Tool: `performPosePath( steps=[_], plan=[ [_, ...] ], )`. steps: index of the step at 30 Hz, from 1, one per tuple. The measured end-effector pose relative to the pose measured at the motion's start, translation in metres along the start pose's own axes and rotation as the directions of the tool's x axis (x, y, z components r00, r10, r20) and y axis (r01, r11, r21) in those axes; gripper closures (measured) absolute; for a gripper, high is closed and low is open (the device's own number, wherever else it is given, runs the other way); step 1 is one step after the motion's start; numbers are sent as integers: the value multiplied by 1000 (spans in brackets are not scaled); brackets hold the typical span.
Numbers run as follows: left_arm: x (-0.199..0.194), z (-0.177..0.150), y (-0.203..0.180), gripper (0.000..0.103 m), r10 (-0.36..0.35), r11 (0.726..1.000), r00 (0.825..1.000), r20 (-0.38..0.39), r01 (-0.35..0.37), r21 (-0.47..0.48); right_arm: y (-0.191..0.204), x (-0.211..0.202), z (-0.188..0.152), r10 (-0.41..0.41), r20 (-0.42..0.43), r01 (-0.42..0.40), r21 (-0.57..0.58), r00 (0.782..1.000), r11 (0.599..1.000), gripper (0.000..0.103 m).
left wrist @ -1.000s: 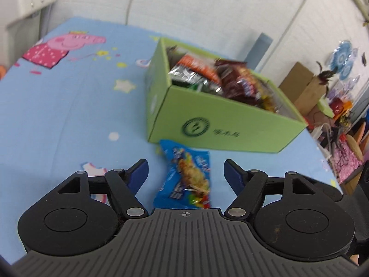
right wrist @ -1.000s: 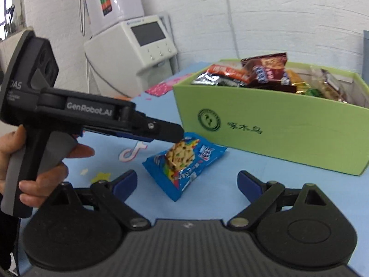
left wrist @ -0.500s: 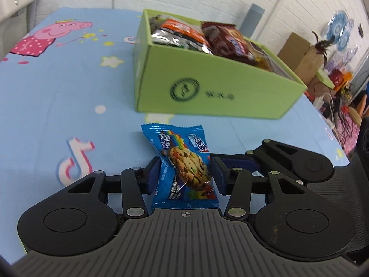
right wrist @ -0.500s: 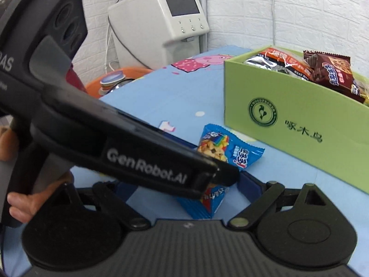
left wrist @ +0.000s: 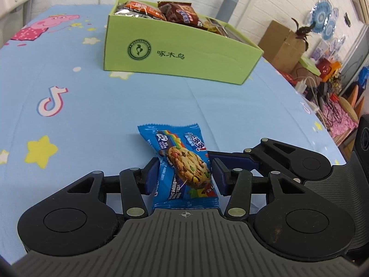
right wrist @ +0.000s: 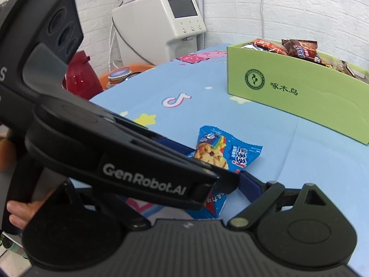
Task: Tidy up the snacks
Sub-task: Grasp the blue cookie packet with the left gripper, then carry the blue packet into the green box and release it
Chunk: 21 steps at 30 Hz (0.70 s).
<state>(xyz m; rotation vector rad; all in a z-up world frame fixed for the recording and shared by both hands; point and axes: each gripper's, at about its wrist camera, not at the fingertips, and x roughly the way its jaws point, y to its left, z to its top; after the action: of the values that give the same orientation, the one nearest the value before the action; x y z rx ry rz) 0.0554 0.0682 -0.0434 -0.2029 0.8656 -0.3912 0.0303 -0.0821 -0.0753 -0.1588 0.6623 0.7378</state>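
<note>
A blue cookie packet [left wrist: 182, 166] is pinched at both sides between the pads of my left gripper [left wrist: 184, 175], above the blue tablecloth [left wrist: 92, 97]. The packet also shows in the right wrist view [right wrist: 221, 154]. My right gripper [right wrist: 207, 196] sits close behind the left one, its right finger [right wrist: 250, 185] beside the packet; its left finger is hidden behind the left gripper's body, so its state is unclear. The green snack box [left wrist: 175, 53] with several packets stands farther back, and shows in the right wrist view [right wrist: 299, 94].
A white machine [right wrist: 159, 23] stands past the table's left edge, with a red jug [right wrist: 80, 78] and an orange basin [right wrist: 124, 71] below it. Cardboard boxes [left wrist: 281, 43] and clutter lie off the right edge.
My left gripper closed on the cookie packet and drew back with it, away from the green box. The right gripper came in close beside the left one.
</note>
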Motion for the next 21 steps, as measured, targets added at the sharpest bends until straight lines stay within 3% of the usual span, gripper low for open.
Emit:
performPosePath(
  steps=[4,8,11,13,18,21],
  plan=[
    [-15,-1,1,45,21,1000,999,48,-21,3,-5,-9,0,-22,25,22,1,999,1000,10],
    [-18,-1,14,46,7,1000,998,64,-6,-29,-15,-10,-2,-40,28,39,30,999,999,10],
    [-6,-4,19,59,-7,999,1000,26,8,-47,-15,1,-5,-39,15,38,44,999,998,13],
    [-2,-5,15,87,-37,999,999,17,38,-33,-8,4,-5,-53,27,52,3,998,999,26],
    [-8,8,4,89,-40,999,998,47,41,-31,-9,-1,1,-49,62,48,21,997,999,28],
    [-9,34,-12,89,-67,998,995,80,68,-13,-16,-14,11,-92,110,91,15,990,996,27]
  ],
)
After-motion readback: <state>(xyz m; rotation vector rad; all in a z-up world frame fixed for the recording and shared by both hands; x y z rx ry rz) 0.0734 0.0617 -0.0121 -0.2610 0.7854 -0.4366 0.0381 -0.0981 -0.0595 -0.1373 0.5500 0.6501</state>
